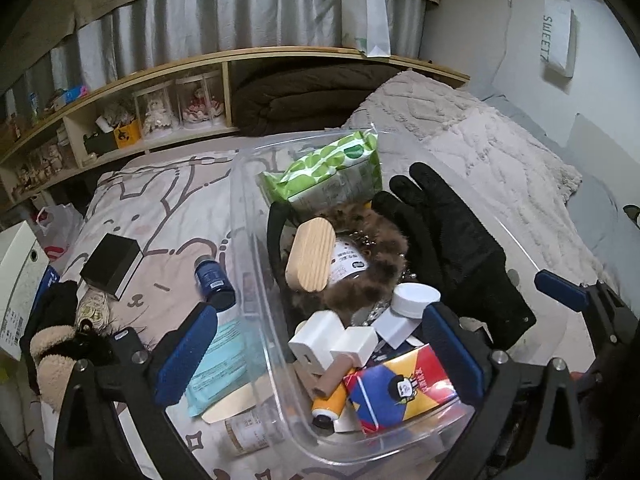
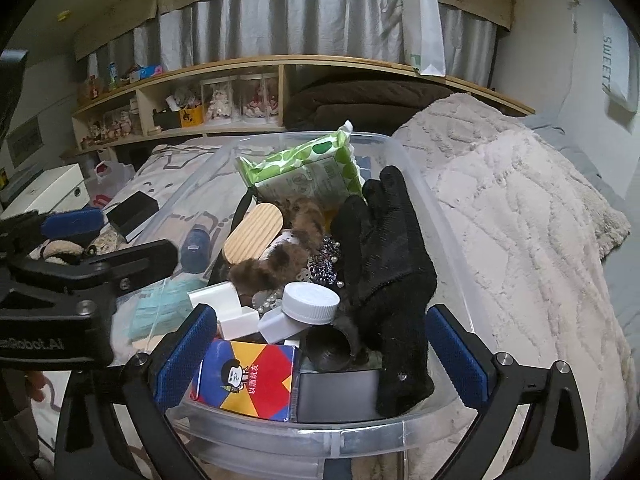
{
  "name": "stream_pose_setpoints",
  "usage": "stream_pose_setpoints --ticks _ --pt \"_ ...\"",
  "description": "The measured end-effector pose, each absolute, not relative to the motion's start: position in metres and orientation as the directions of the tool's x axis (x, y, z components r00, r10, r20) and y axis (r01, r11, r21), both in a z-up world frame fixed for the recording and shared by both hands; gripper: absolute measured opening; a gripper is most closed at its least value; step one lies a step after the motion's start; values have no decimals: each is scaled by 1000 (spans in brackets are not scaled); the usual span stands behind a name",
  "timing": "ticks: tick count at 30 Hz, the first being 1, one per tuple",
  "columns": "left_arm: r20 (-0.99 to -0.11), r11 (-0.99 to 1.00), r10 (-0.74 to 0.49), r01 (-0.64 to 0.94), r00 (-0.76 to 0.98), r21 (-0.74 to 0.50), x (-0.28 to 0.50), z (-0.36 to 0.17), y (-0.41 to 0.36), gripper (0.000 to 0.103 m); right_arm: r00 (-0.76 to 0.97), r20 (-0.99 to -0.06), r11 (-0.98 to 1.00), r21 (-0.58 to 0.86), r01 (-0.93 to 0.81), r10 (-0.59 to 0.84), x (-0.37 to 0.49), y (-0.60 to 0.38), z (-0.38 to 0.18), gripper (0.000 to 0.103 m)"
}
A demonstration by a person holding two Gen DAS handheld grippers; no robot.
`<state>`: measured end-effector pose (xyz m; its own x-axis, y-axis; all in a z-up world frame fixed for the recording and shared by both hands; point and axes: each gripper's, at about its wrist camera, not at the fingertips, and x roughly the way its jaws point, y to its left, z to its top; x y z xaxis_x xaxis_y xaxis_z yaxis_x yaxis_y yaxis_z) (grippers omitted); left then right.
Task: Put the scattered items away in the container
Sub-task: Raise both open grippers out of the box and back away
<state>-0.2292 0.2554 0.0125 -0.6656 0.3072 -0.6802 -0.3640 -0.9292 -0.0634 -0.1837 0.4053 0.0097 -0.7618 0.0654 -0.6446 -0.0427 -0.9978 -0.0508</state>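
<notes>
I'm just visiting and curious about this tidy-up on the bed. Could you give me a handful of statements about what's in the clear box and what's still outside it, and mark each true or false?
1. The black knitted glove lies inside the clear plastic container. True.
2. The green spotted tissue pack lies on the bedsheet outside the container. False: it is inside, at the far end.
3. The dark blue jar lies outside the container. True.
4. The left gripper is clamped on the white screw-cap bottle. False: its jaws stand open, holding nothing.
5. The black box with white sides is outside, on the bed. True.
</notes>
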Motion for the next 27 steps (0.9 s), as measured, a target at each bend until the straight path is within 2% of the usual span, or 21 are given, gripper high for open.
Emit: stream_pose_setpoints --ticks 27 --pt "-589 -963 245 -262 -770 -58 -181 17 156 103 -829 -558 -999 -14 -45 45 -152 354 19 103"
